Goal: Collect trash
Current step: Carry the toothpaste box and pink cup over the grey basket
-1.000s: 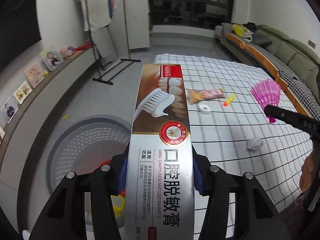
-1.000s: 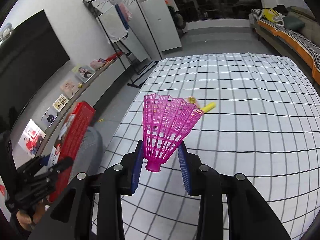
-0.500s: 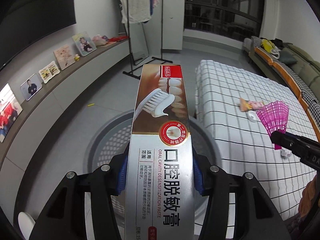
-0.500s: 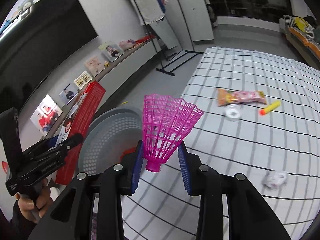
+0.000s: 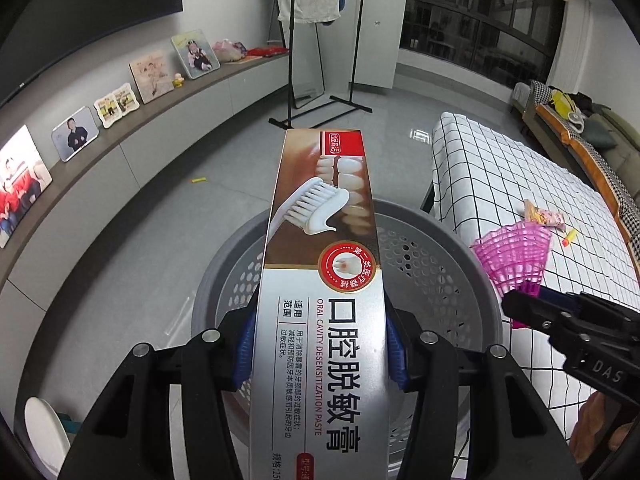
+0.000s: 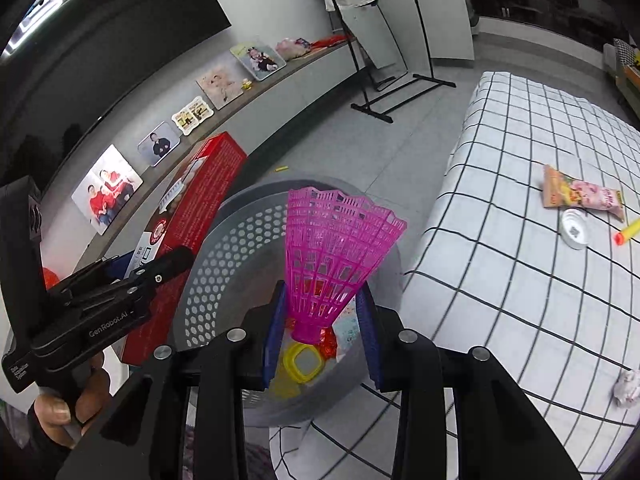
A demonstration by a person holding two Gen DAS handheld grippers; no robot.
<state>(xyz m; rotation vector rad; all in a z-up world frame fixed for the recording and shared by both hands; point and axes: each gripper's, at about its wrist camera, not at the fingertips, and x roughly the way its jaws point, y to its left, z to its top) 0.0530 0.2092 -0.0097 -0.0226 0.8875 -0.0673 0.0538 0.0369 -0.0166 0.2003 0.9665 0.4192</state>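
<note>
My left gripper [image 5: 320, 350] is shut on a long toothpaste box [image 5: 320, 280], silver and brown with a red end, and holds it over the grey perforated basket [image 5: 452, 276]. My right gripper [image 6: 322, 338] is shut on a pink plastic shuttlecock [image 6: 334, 252] above the basket [image 6: 224, 248]. The box [image 6: 192, 216] and left gripper [image 6: 148, 276] show at left in the right wrist view. The shuttlecock [image 5: 514, 260] shows at right in the left wrist view. A yellow ring [image 6: 302, 364] and red bits lie in the basket.
The basket stands on the floor beside a table with a white checked cloth [image 6: 520, 200]. On it lie a snack wrapper [image 6: 580, 194], a white cap [image 6: 575, 229], a yellow-orange dart [image 6: 629, 234] and a crumpled paper [image 6: 627, 387]. A shelf with photos [image 5: 120, 100] and a clothes rack [image 5: 320, 40] stand behind.
Both grippers have moved left from over the table to above the basket, each still holding its item. The basket now lies directly under both.
</note>
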